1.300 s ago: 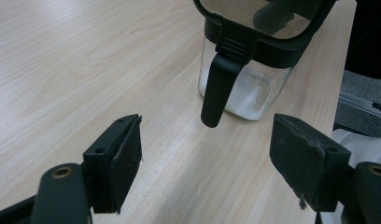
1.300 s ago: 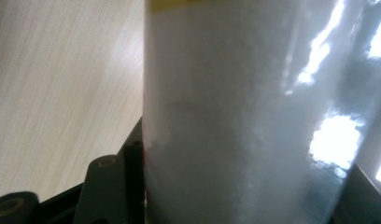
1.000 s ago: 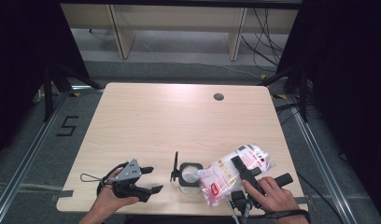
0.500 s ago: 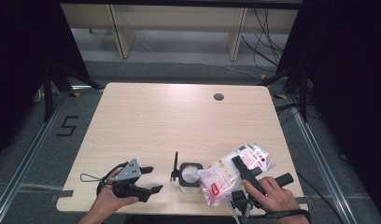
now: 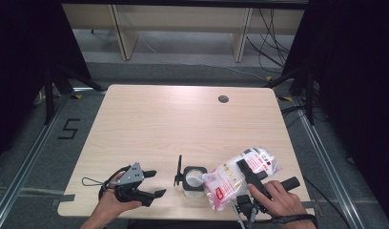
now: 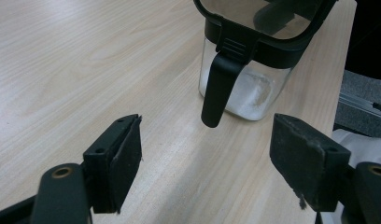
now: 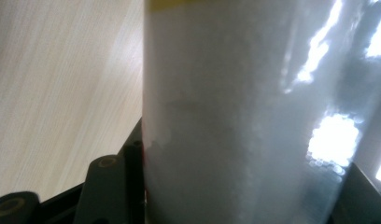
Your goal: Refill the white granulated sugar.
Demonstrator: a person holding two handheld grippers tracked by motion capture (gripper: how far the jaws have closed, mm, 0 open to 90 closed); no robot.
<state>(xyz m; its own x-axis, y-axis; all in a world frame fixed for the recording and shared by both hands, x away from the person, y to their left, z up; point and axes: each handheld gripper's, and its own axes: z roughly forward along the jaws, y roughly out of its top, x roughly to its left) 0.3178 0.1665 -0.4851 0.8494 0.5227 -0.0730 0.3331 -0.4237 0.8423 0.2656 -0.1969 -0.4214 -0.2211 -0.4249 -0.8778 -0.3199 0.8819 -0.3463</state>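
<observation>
From above, right gripper (image 5: 245, 172) clamps the bag (image 5: 233, 179) over the jar (image 5: 193, 181) — left gripper (image 6: 207, 172) gapes empty, its view showing the lid's tab.

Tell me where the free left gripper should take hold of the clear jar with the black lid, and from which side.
Grip the jar across its clear, straight-walled body below the black rim, probably from its left. The left gripper lies there with open fingers, and the flipped-up lid stands on that side, so stay low. The bag, in the right gripper, is pouring over the right rim.
</observation>
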